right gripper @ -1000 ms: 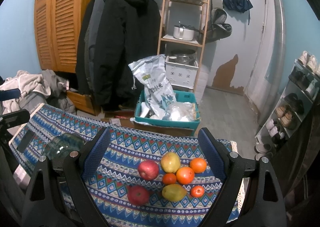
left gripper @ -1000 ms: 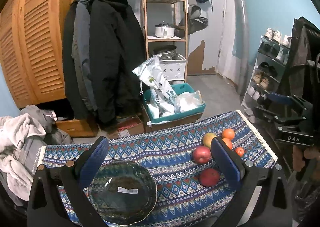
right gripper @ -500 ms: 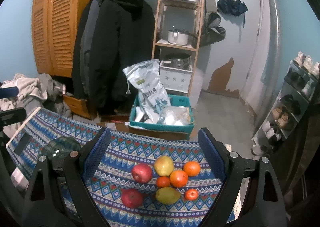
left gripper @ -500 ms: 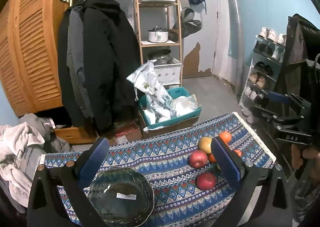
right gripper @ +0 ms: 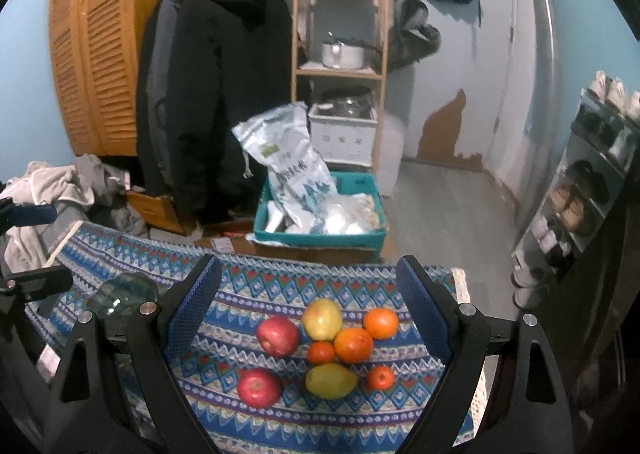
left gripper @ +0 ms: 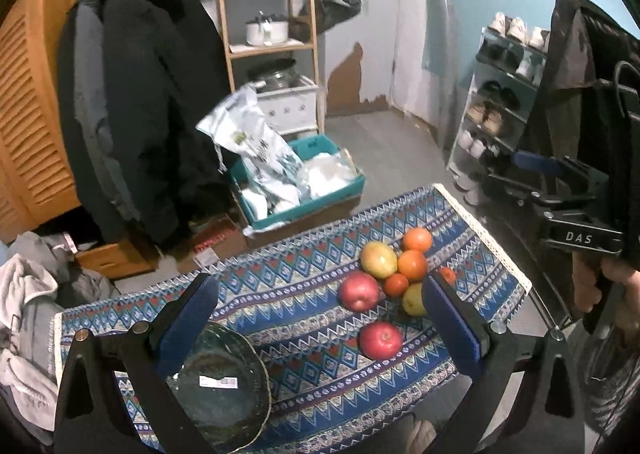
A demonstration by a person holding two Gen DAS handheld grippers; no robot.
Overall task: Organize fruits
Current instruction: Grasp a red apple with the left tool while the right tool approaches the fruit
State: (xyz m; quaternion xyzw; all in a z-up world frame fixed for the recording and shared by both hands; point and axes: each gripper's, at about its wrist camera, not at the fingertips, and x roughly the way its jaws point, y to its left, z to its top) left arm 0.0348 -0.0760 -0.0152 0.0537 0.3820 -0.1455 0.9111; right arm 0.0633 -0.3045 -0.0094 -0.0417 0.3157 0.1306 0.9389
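Observation:
A cluster of fruit lies on the patterned blue cloth [right gripper: 248,286]: two red apples [right gripper: 277,335] [right gripper: 259,387], two yellow-green mangoes [right gripper: 322,319] [right gripper: 330,380] and several oranges [right gripper: 353,345]. The same fruit shows in the left wrist view, with a red apple [left gripper: 380,340] nearest. A dark glass bowl [left gripper: 220,382] sits empty at the left end; it also shows in the right wrist view [right gripper: 124,294]. My left gripper [left gripper: 320,318] is open above the bowl and cloth. My right gripper [right gripper: 308,306] is open above the fruit.
The cloth covers a small table with its right edge [left gripper: 484,238] near a shoe rack [left gripper: 500,102]. Beyond the table are a teal bin [right gripper: 320,230] with bags, hanging coats [right gripper: 212,94], a wooden shelf [right gripper: 340,66] and a laundry pile [left gripper: 28,294].
Both grippers have risen and tilted downward a little, so the fruit and bowl sit lower and further in view. Both stay open and empty.

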